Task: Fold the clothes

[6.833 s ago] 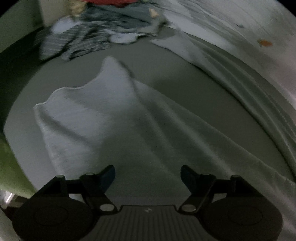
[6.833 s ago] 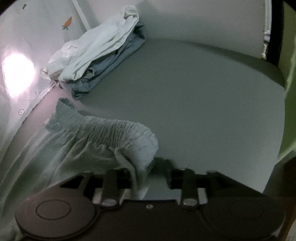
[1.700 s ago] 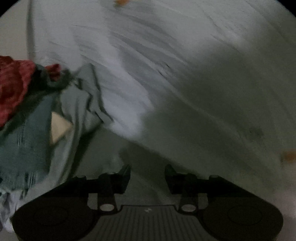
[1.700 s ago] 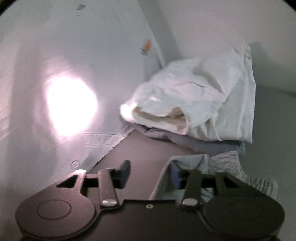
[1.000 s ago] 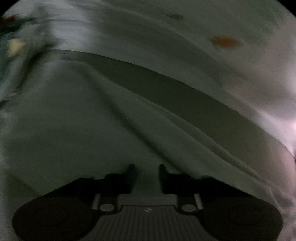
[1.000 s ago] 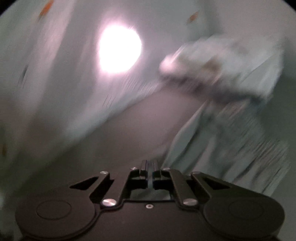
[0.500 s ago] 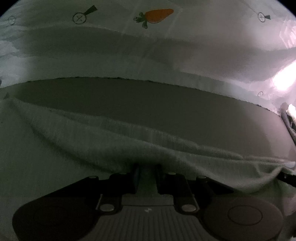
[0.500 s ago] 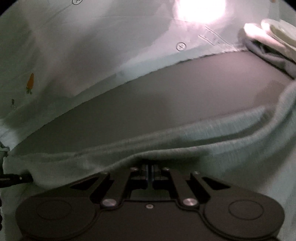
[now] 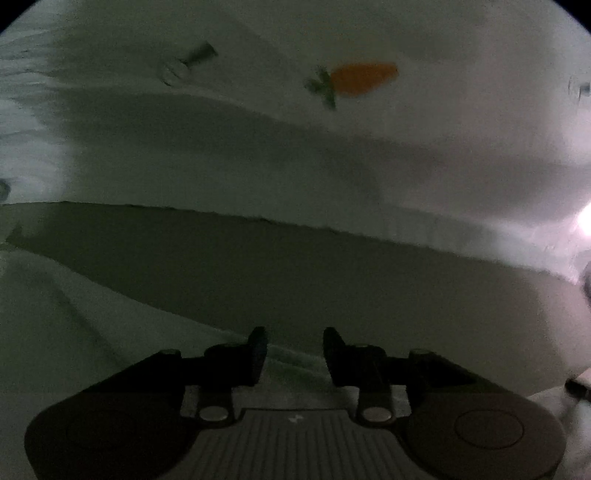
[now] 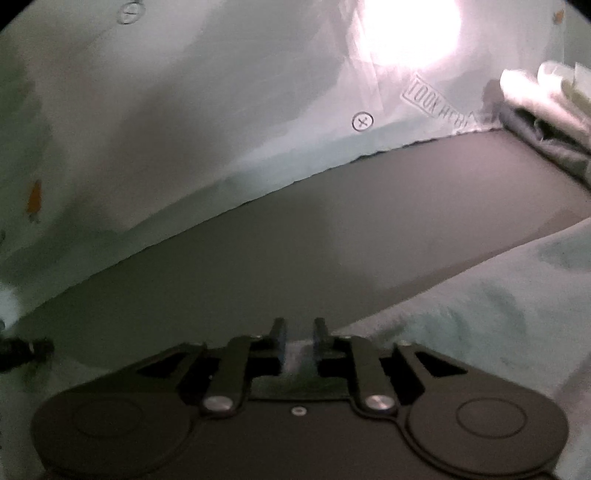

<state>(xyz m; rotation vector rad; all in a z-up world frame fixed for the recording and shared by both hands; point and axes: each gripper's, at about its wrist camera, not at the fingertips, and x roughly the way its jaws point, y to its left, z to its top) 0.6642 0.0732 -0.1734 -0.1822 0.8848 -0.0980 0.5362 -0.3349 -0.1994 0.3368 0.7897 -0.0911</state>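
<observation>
A pale mint garment lies flat on the dark grey surface. In the left wrist view the garment (image 9: 74,332) fills the lower left, its edge running under my left gripper (image 9: 295,347), whose jaws stand open over the cloth edge. In the right wrist view the same garment (image 10: 498,295) spreads at the lower right. My right gripper (image 10: 298,338) has its jaws slightly apart, with the cloth edge lying between them, not pinched.
A white sheet with carrot prints (image 9: 364,77) hangs along the far edge of the grey surface (image 9: 332,280). A pile of folded white and blue-grey clothes (image 10: 546,110) sits at the far right. A bright light spot (image 10: 410,29) glares on the sheet.
Both grippers, shut on the garment's edge half a second ago, have opened and let it go. The cloth edge now lies flat on the surface.
</observation>
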